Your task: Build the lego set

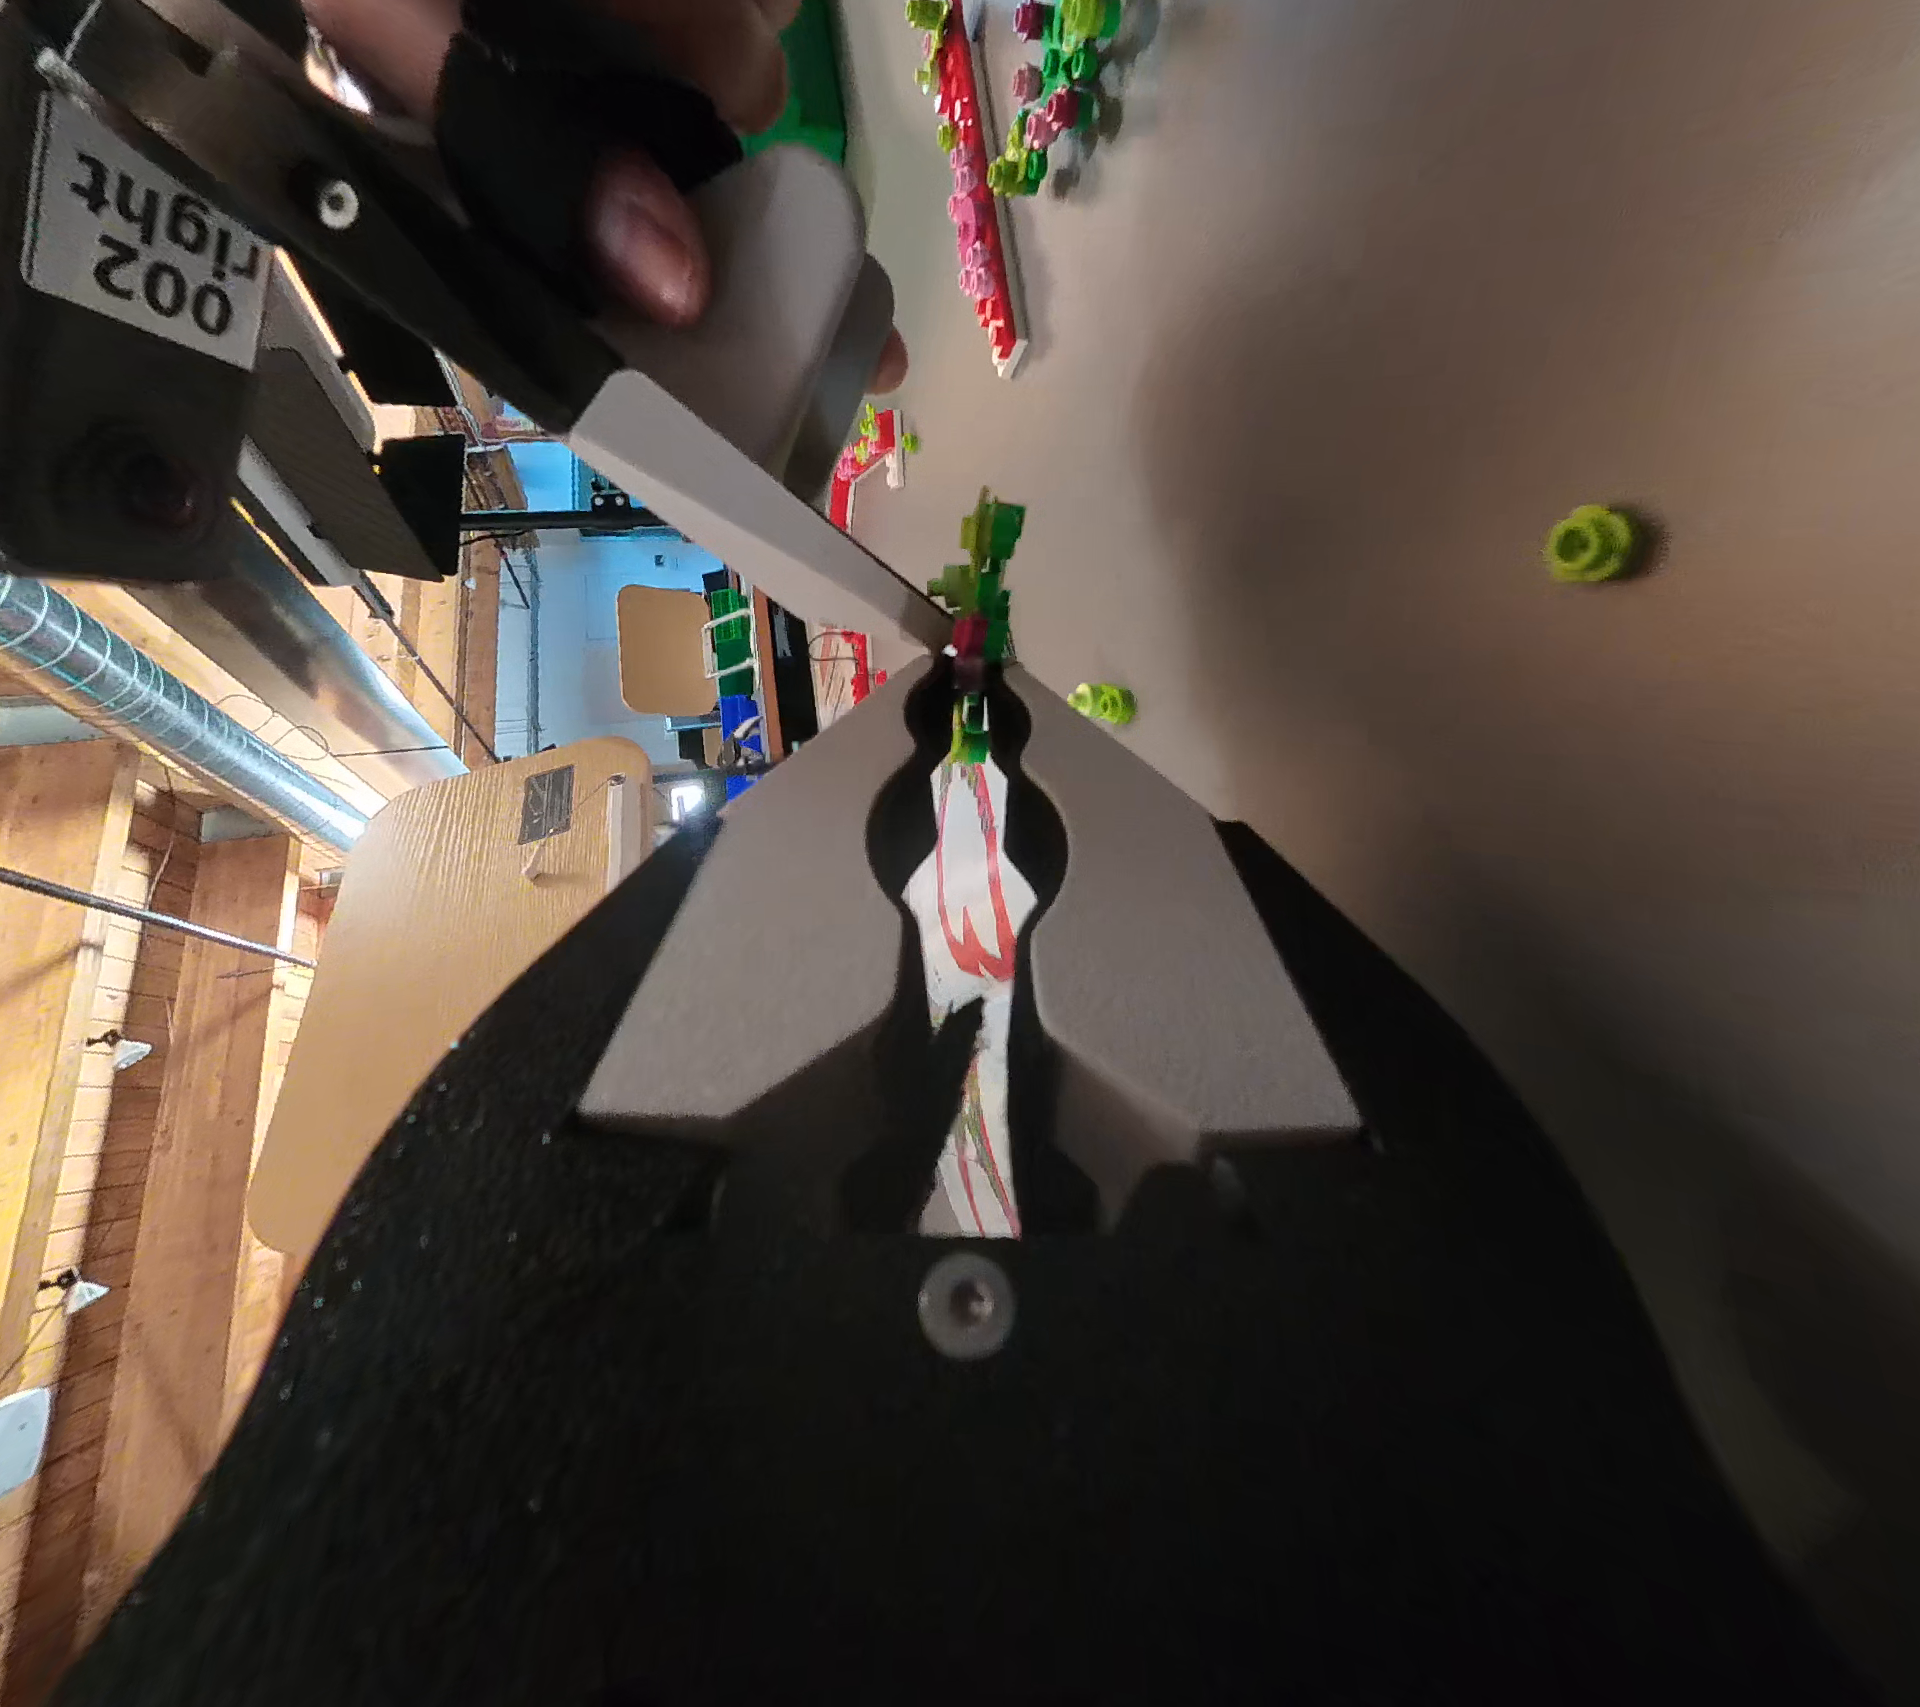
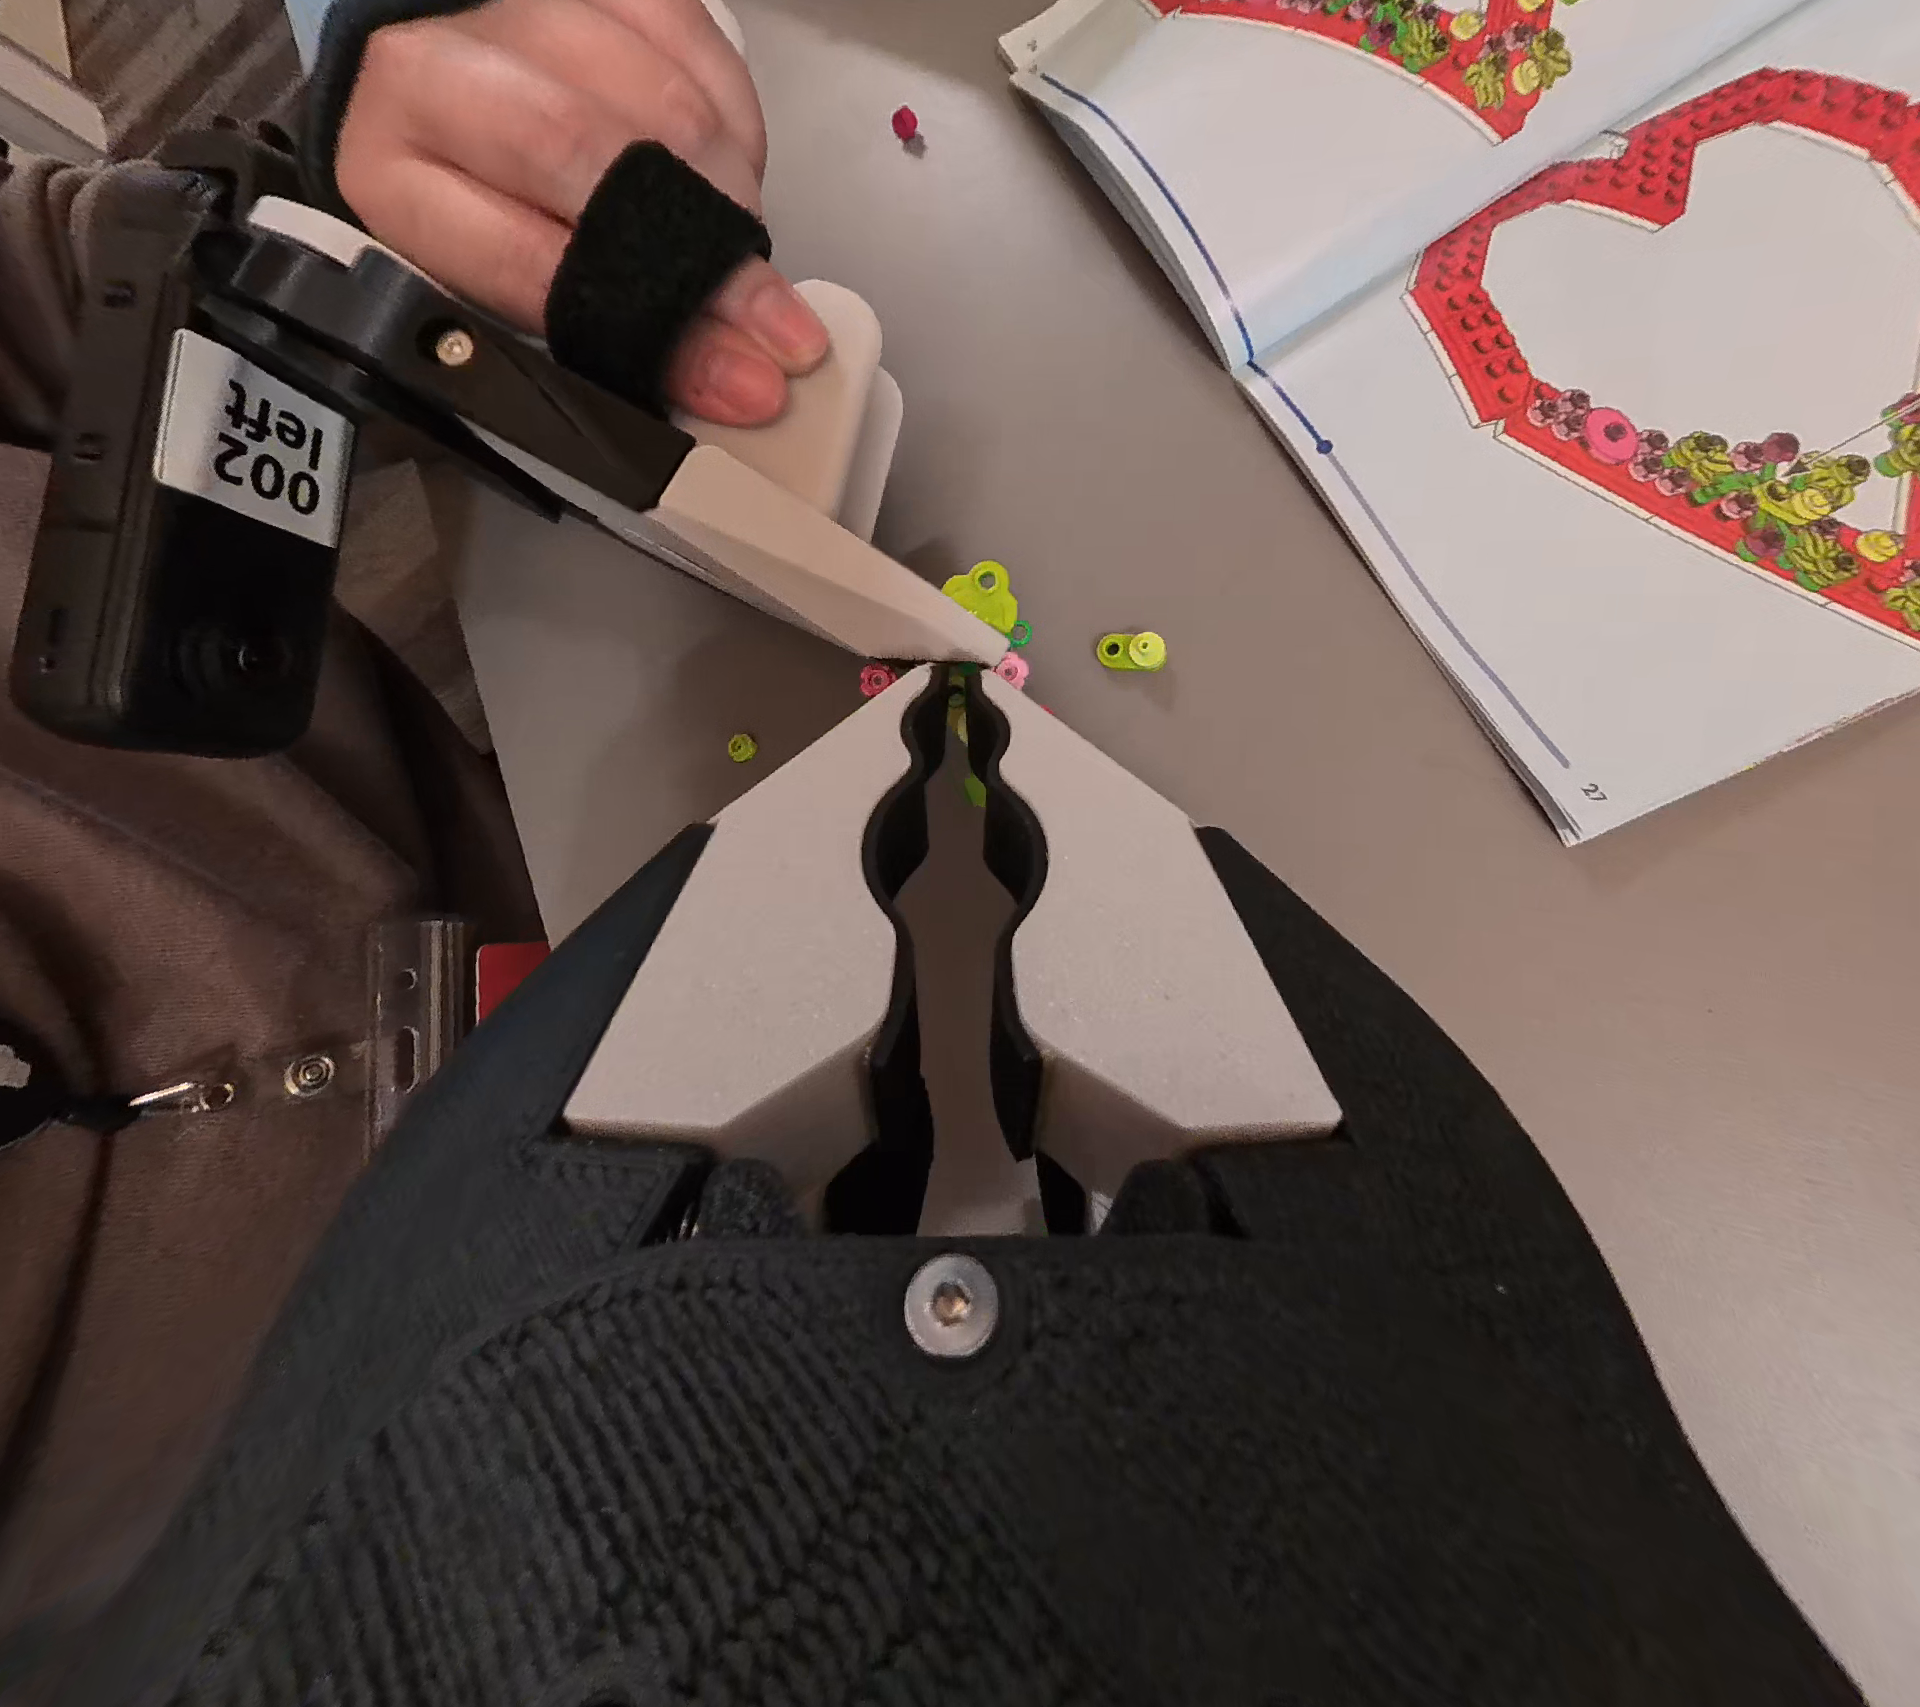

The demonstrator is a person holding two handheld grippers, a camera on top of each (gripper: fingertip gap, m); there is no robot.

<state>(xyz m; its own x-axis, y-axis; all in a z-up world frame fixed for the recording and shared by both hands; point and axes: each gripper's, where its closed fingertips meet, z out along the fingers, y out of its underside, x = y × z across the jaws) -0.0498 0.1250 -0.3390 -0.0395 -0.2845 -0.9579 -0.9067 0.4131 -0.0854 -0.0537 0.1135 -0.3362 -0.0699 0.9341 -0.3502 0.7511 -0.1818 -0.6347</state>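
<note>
My left tongs [image 1: 961, 670] were clamped on a small green-and-red lego cluster [image 1: 977, 608] at frame centre — my right tongs [image 2: 951, 675] pinched it too, tip to tip above the grey tabletop [image 2: 1299, 982], booklet [image 2: 1507, 307] upper right.

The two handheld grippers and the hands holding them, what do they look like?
Each gripper, left and right, has pale grey wedge-shaped fingers lined with wavy black pads, on a textured black body with a silver screw. Each carries a black camera block with a white printed label. The hands wear dark fingerless gloves, with a black strap looped over one finger. A brown sleeve shows.
</note>
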